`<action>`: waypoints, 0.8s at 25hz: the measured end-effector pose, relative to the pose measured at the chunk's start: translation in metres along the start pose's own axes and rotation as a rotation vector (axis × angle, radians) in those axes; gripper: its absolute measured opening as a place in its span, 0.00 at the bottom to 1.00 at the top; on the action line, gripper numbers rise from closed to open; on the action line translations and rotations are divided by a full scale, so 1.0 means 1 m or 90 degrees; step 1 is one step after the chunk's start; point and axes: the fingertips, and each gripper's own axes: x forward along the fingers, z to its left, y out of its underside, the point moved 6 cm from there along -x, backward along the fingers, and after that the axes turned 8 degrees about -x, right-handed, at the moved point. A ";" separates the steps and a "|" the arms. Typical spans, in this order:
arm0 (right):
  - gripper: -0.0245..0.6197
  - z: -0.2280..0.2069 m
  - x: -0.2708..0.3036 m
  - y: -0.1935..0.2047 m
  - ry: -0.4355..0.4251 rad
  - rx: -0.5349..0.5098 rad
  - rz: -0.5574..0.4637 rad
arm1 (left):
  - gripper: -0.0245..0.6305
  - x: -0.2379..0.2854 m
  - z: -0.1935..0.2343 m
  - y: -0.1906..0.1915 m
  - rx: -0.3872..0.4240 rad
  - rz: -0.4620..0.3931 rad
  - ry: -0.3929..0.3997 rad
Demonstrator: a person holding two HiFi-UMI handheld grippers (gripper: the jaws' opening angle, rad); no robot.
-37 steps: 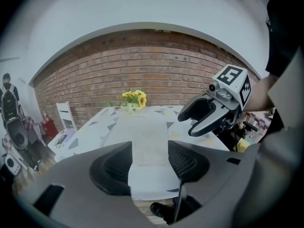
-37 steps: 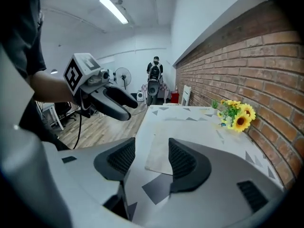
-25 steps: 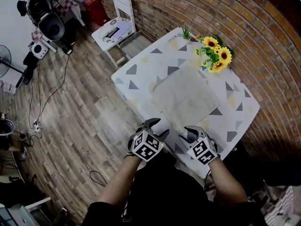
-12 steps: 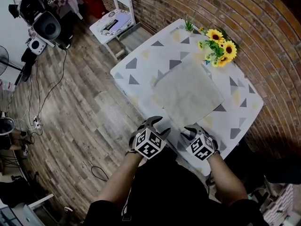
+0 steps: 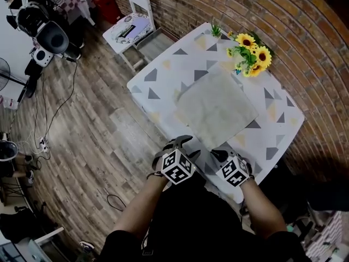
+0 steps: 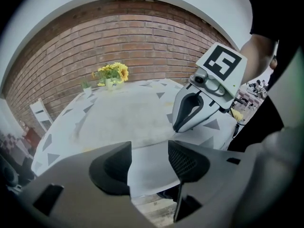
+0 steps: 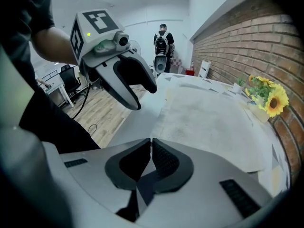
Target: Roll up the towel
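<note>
Pale grey square cloth towel flat and unrolled on white triangle-patterned worktop, right gripper at towel's near corner, jaws just closing, now pressed together, pinched cloth not discernible, left gripper beside that corner, jaws spread, gripping nothing, yellow sunflowers beyond towel's far side

The triangle-patterned table carries 1 flat towel — and sunflowers at its far edge.

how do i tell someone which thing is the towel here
Beside the brick wall stands a table whose white top is printed with triangles. The towel lies flat across its middle, short of the sunflowers: a pale beige square, plain where everything around it is patterned.
</note>
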 end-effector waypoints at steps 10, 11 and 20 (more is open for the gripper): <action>0.07 -0.014 -0.007 -0.006 0.018 0.005 -0.012 | 0.42 0.028 -0.015 -0.009 0.094 0.028 0.046; 0.06 -0.016 -0.006 -0.006 0.023 0.010 -0.014 | 0.42 0.031 -0.017 -0.009 0.103 0.030 0.053; 0.26 -0.004 0.007 0.000 -0.044 -0.036 0.032 | 0.42 0.038 -0.009 -0.005 0.106 0.041 0.067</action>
